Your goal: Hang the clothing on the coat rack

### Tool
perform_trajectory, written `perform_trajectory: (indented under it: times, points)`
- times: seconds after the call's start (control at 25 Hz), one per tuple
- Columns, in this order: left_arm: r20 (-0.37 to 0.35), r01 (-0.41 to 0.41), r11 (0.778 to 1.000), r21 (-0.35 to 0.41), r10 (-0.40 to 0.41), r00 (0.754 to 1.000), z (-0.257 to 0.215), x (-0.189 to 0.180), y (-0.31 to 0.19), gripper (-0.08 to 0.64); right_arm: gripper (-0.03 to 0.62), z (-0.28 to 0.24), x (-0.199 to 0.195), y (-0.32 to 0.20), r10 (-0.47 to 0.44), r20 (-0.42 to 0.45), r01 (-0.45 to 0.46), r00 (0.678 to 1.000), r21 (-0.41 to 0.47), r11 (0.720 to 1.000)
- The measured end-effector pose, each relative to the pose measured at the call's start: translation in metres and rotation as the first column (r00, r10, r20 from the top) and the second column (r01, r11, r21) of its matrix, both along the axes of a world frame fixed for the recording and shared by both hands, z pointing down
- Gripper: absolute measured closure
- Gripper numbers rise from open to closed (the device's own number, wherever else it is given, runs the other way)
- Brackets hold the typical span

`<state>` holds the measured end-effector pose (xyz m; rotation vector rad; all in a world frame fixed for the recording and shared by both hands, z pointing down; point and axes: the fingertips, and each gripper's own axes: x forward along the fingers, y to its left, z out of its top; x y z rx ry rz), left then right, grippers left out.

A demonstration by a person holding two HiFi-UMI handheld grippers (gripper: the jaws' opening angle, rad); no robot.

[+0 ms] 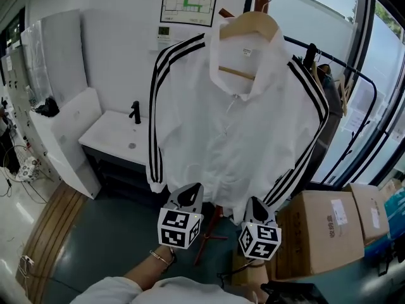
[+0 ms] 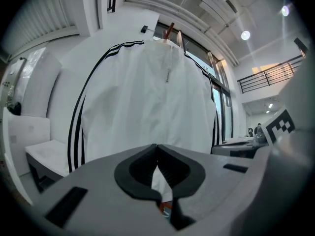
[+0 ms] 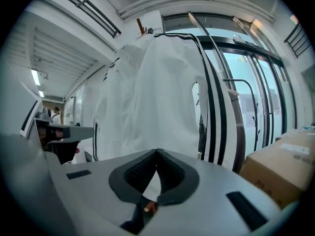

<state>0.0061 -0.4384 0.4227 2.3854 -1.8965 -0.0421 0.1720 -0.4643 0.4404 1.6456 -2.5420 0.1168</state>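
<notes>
The jacket (image 1: 234, 119) hangs vertically above both tongs. The left tongs (image 1: 188, 198) and right tongs (image 1: 256, 206) (equally near) are each pinched shut on its hem.

One jacket (image 1: 234, 119), one hanger (image 1: 250, 27), one coat rack (image 1: 207, 232), one faucet (image 1: 135, 111), two cardboard boxes (image 1: 323, 233) (image 1: 370, 211), and two grippers: the left gripper (image 1: 190, 194) and the right gripper (image 1: 256, 206).

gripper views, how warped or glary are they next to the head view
Left gripper view: heavy fisheye, black corners, ceiling lights flare, jacket sharp. Right gripper view: same fisheye, windows wash out bright. Head view: milder bending at the edges, even light, no blur.
</notes>
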Motion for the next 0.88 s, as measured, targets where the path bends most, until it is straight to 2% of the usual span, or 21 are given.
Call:
perform_trajectory:
  times: [0.88]
  points:
    - [-0.014,0.010,0.999,-0.032,-0.010,1.000,0.015,-0.008,0.017,0.551,0.571,0.006,0.006,0.023,0.021,-0.029,-0.021,0.999,-0.008,1.000]
